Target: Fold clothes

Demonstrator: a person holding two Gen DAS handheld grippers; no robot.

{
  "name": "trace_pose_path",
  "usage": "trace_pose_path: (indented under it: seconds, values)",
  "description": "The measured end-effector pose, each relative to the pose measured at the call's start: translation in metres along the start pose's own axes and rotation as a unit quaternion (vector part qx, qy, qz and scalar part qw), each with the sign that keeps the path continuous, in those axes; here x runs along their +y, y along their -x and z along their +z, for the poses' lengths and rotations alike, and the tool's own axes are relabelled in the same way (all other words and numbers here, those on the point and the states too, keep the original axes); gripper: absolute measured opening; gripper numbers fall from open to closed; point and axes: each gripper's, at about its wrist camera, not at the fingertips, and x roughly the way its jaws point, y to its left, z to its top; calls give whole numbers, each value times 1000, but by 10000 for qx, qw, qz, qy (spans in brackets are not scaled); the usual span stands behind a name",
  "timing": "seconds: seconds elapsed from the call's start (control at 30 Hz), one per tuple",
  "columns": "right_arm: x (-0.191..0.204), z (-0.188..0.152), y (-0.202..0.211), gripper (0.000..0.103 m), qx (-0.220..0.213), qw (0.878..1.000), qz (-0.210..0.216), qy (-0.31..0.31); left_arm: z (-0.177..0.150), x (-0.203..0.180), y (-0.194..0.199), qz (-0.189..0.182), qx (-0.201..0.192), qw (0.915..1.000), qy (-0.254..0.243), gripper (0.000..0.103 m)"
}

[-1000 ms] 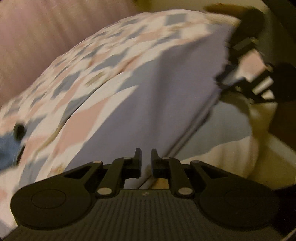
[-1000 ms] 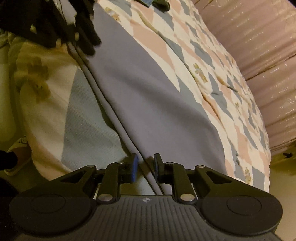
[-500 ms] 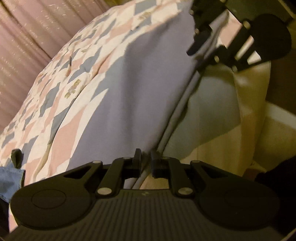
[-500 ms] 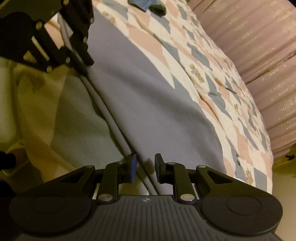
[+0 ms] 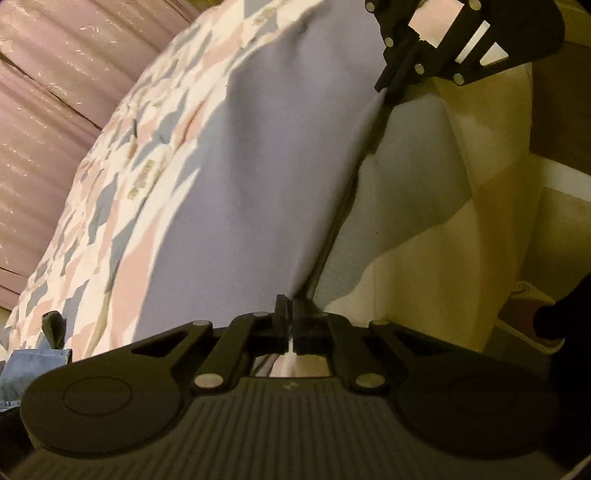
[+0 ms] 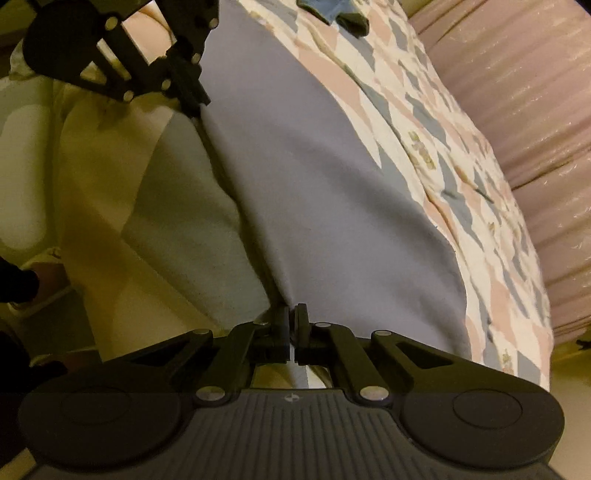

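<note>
In the left wrist view, the left gripper [image 5: 290, 328] is seen at lower centre with fingers nearly shut on the near edge of the grey garment [image 5: 258, 177], spread over the patterned bed [image 5: 110, 221]. In the right wrist view, the right gripper [image 6: 291, 328] is likewise pinched on that edge, so a fold is judged underway, its stage unsettled.

Right claw [image 6: 291, 321] clamped on grey garment [image 6: 314, 192] edge.

Open patchwork quilt [image 6: 424, 122] is lying free beyond the grey garment [image 6: 325, 192]. A blue denim piece [image 6: 325, 7] is sitting far up the bed, and pink curtains [image 6: 528, 92] are closing off that far side.
</note>
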Motion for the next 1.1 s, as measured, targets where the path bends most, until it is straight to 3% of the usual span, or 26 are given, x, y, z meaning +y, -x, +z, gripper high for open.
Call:
trace_pose_path:
  seconds: [0.07, 0.13, 0.17, 0.23, 0.3, 0.4, 0.53, 0.57, 0.63, 0.7, 0.73, 0.83, 1.0, 1.1]
  values:
    - [-24, 2, 13, 13, -125, 9968, 302, -728, 3, 14, 10, -234, 31, 9993, 304, 6]
    - [-57, -4, 22, 23, -377, 9814, 541, -1805, 5, 35, 22, -448, 3, 9960, 777, 7]
    - [-73, -7, 25, 24, -498, 9688, 646, -2342, 7, 51, 26, -563, -97, 9904, 1259, 7]
    - [-97, -17, 14, 35, -504, 9421, 660, -3248, 9, 81, 28, -722, -294, 9708, 2270, 9]
    - [-114, -30, -4, 35, -361, 9156, 584, -3963, 7, 83, 12, -686, -10, 9621, 2640, 10]
    - [-108, -52, -32, 35, 375, 9207, 383, -3867, 4, 83, -12, -619, 463, 9469, 3122, 10]
    - [-113, -72, -12, 37, 613, 9220, 163, -3819, 1, 87, -31, -531, 1004, 9194, 3765, 12]
    - [-118, -74, -6, 37, 577, 9168, 124, -3949, 2, 91, -24, -515, 1062, 9113, 3944, 15]
    - [-131, -77, 4, 45, 347, 8969, 112, -4407, 3, 98, -18, -490, 1247, 8923, 4311, 32]
    - [-140, -77, 0, 54, 191, 8795, 245, -4749, 4, 103, -20, -503, 1508, 8735, 4601, 33]
    - [-141, -76, -8, 62, 259, 8777, 304, -4775, 4, 105, -24, -498, 1667, 8629, 4744, 33]
    - [-141, -76, -36, 56, 1046, 8800, 350, -4620, 0, 114, -27, -341, 2172, 8302, 5123, 33]
    - [-162, -81, 4, 61, 1153, 8537, 325, -5068, 9, 141, 41, 169, 2101, 8244, 5253, 33]
    - [-178, -72, 49, 79, 786, 8427, 157, -5324, 17, 162, 87, 309, 1837, 8219, 5383, 40]
